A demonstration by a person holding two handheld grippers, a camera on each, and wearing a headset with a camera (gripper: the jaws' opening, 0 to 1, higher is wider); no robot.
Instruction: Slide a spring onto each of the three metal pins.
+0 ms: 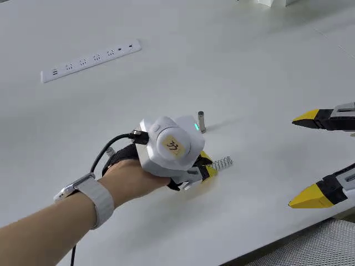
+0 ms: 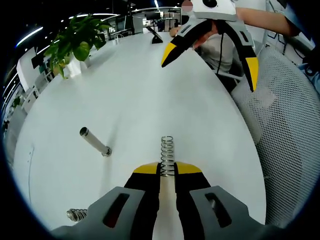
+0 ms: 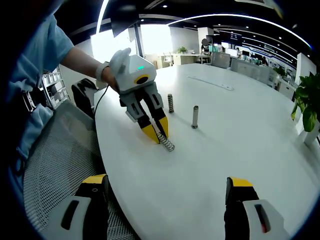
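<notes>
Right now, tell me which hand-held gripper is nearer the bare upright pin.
Left. The left hand-held gripper, shut on a spring, sits just beside the pin; the right hand-held gripper hangs open, much farther off.

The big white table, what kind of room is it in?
Most likely an open-plan office. The long white table carries a power strip, a potted plant stands at its edge, and more desks stretch away across the room behind it.

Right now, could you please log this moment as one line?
left gripper: shut on spring | right gripper: open | pin: upright, bare
</notes>
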